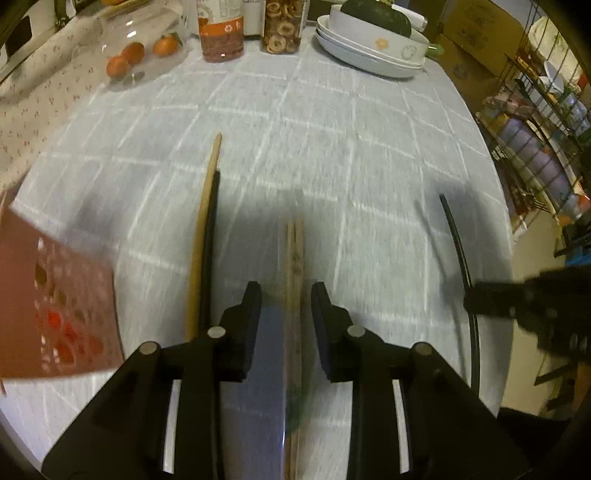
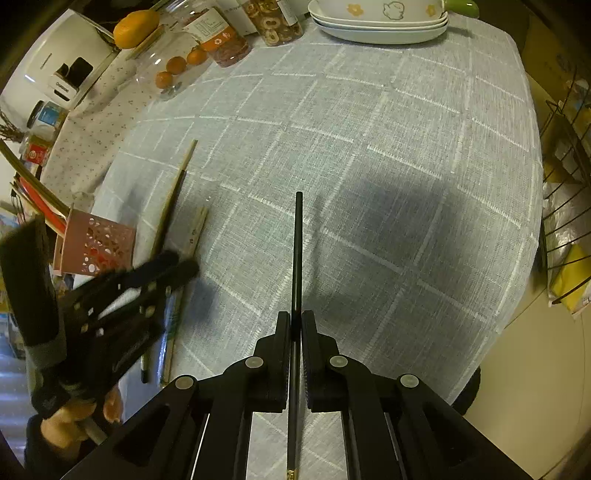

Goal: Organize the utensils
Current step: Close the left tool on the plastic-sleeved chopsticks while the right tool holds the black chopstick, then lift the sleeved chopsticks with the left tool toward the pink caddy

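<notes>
My left gripper [image 1: 286, 291] is open, its jaws on either side of a pair of wooden chopsticks [image 1: 294, 258] lying on the grey checked tablecloth. A long wooden chopstick [image 1: 205, 225] and a black one [image 1: 209, 243] lie side by side to its left. A pink perforated utensil holder [image 1: 55, 306] stands at the left. My right gripper [image 2: 295, 317] is shut on a black chopstick [image 2: 297, 251] that points away over the table. The same black chopstick [image 1: 456, 236] and the right gripper [image 1: 476, 295] show at the right of the left wrist view. The holder [image 2: 98, 245] and the left gripper [image 2: 181, 264] show at the left of the right wrist view.
At the table's far edge stand stacked white dishes [image 1: 369, 55], two jars [image 1: 221, 33] and a glass container with small oranges [image 1: 133, 55]. A wire rack [image 1: 546, 122] stands right of the table. A floral cloth [image 2: 92, 140] lies at the left.
</notes>
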`<state>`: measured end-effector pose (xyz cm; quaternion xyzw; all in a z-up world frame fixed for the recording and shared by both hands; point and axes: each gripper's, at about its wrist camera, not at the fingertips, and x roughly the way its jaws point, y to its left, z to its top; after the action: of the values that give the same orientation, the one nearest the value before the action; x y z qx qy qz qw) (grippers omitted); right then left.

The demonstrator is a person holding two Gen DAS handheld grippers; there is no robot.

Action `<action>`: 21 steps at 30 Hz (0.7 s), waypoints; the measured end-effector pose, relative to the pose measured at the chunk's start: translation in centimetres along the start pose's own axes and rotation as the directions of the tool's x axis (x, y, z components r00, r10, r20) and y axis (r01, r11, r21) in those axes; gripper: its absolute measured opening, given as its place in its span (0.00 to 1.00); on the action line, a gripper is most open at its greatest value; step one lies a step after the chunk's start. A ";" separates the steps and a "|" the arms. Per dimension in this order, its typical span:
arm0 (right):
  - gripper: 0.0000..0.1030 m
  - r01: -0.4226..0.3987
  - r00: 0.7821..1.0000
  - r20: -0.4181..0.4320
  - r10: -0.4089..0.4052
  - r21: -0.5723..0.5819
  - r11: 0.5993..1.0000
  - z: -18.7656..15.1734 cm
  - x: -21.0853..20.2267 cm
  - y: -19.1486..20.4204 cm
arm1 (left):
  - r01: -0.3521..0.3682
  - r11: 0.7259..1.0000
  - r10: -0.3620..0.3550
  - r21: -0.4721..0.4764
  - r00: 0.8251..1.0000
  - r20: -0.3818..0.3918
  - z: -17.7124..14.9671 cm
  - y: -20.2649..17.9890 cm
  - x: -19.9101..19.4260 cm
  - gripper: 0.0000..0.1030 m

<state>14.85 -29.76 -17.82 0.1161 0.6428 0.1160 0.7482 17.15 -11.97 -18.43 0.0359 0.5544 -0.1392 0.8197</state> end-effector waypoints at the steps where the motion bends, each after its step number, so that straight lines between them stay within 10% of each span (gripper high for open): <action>1: 0.06 0.002 1.000 0.001 -0.002 0.000 1.000 0.0 0.0 0.0 | -0.002 1.000 0.002 -0.004 1.000 0.009 0.1 0.0 0.1 0.29; 4: 0.06 0.006 1.000 0.011 -0.006 0.000 1.000 0.1 -0.2 0.3 | -0.057 0.998 0.056 0.036 0.998 0.022 0.1 -0.3 0.3 0.11; 15: 0.06 -0.007 0.987 0.162 0.011 -0.027 1.000 -1.7 -5.3 1.9 | 0.022 0.997 -0.031 0.072 0.993 0.117 -2.0 -0.3 -7.2 0.10; 21: 0.06 0.008 0.966 0.258 0.019 -0.102 0.995 -3.6 -8.4 4.5 | 0.089 0.993 -0.108 0.081 0.956 0.273 -4.0 1.2 -13.7 0.11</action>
<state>9.91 -28.13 -9.00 0.0935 0.5325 0.1349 0.8304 9.14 -7.42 -7.48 0.0162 0.4306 -0.2021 0.8795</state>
